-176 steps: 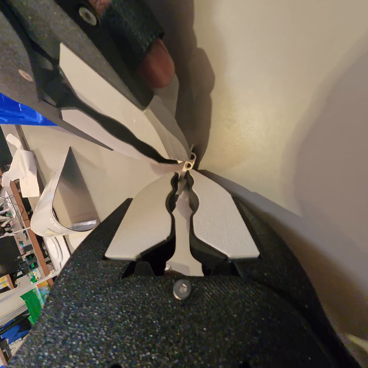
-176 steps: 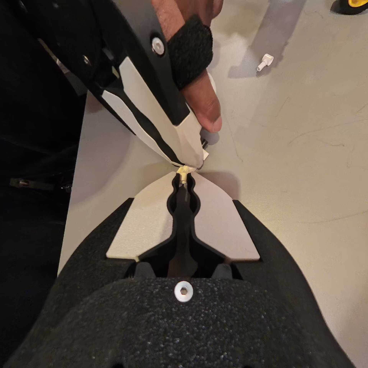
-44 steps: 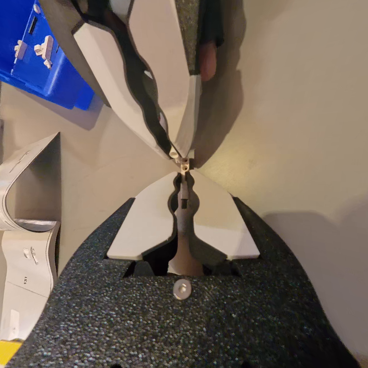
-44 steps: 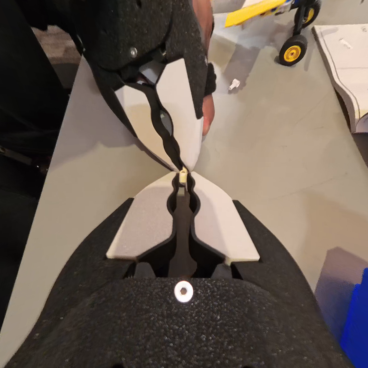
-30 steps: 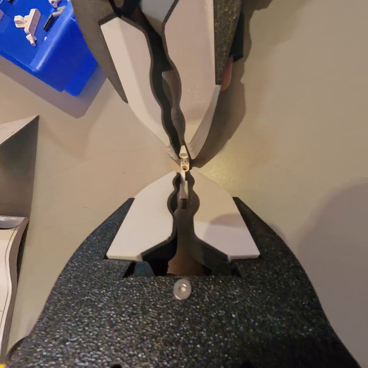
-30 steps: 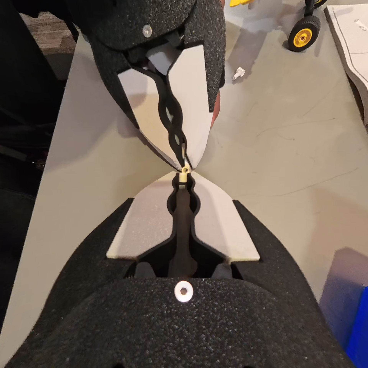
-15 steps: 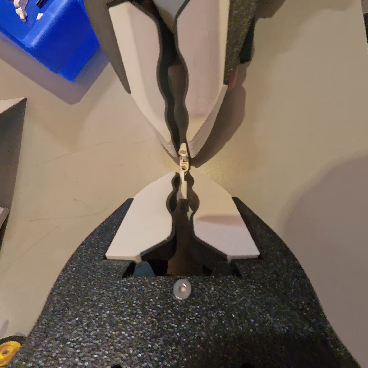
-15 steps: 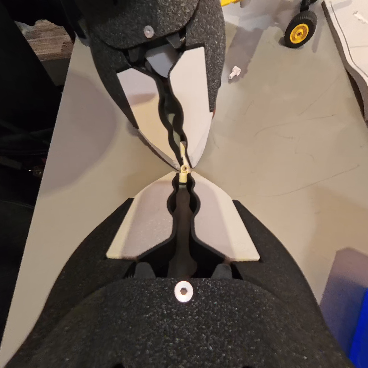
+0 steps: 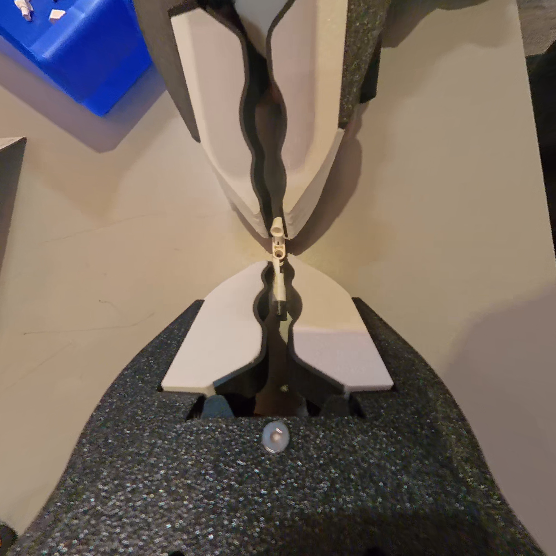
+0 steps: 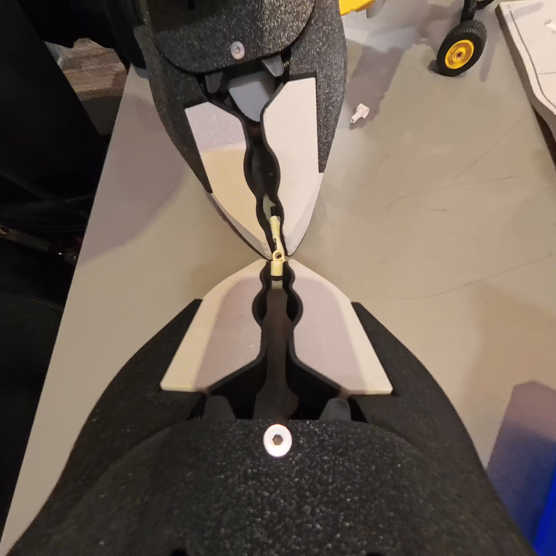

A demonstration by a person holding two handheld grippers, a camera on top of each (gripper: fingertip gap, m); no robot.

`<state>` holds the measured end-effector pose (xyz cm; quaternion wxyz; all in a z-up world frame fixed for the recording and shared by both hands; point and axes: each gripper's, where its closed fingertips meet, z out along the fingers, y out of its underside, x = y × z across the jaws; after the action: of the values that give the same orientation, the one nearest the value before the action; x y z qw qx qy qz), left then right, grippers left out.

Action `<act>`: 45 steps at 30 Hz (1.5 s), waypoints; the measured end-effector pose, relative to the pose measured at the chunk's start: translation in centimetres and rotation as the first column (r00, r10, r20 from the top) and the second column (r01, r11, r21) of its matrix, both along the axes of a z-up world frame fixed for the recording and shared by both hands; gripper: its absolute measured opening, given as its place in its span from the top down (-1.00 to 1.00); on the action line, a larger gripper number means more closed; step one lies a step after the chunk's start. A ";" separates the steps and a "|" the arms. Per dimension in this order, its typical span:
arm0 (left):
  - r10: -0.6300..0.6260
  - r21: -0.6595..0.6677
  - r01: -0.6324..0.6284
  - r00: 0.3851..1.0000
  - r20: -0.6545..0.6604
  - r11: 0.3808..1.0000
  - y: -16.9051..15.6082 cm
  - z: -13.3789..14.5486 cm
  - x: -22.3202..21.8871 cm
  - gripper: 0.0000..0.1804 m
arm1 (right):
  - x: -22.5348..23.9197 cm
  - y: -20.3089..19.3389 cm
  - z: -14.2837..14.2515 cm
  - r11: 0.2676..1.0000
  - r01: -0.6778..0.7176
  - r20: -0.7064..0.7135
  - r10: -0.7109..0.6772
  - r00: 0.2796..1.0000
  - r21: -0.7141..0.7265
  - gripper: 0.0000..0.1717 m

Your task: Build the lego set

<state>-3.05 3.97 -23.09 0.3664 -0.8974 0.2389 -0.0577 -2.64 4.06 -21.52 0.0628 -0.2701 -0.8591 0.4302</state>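
Observation:
My left gripper (image 9: 278,264) is shut on a slim cream connector (image 9: 279,255) with a round hole near its front end and a short black pin (image 9: 280,310) at its rear. My right gripper (image 10: 277,264) is shut on a small cream tube (image 10: 276,268). The two grippers point nose to nose above the pale tabletop (image 9: 120,270). The tube (image 9: 277,231) sits right at the front end of the connector. In the right wrist view the connector (image 10: 278,255) runs back between the left gripper's fingers (image 10: 298,186).
A blue bin (image 9: 75,54) with small white parts stands at the far left in the left wrist view. In the right wrist view there are a yellow-hubbed wheel (image 10: 460,54), a loose white peg (image 10: 359,112) and a grey board (image 10: 538,60). The table edge (image 10: 99,195) runs on the left. Left and right tips are no more than a few centimetres apart. From either gripper's tips it is about 20 cm to the yellow-hubbed wheel (image 10: 460,54).
The two grippers have swung into a straight line facing each other, tips staying together. Both stayed shut on their cream parts, and the blue bin slid toward the upper left of the left wrist view.

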 end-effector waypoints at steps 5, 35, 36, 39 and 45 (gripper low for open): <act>0.008 0.006 -0.008 1.000 -0.023 1.000 0.1 -0.1 -0.2 0.91 | -0.2 0.0 -0.2 1.000 0.004 0.038 -0.004 0.999 -0.003 0.91; 0.028 0.038 -0.032 0.994 0.106 0.999 0.6 1.0 0.6 0.94 | 0.0 0.2 1.0 0.999 -0.012 0.002 0.012 1.000 -0.036 0.91; 0.028 0.039 -0.033 0.994 0.101 0.999 0.6 1.0 0.5 0.94 | 0.0 0.2 1.0 0.999 -0.006 0.018 0.007 1.000 -0.033 0.91; 0.018 0.044 -0.022 0.996 0.092 0.999 0.4 1.1 0.5 0.94 | 0.0 0.2 1.0 1.000 -0.002 0.039 0.003 0.999 -0.025 0.91; 0.001 0.032 -0.003 0.997 0.072 0.999 0.3 0.6 0.6 0.94 | 0.1 0.0 0.4 1.000 -0.005 0.048 0.005 0.999 -0.003 0.91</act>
<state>-2.42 4.28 -22.52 0.3890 -0.8890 0.2256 -0.0860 -2.49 4.02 -21.10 0.0407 -0.2783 -0.8604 0.4249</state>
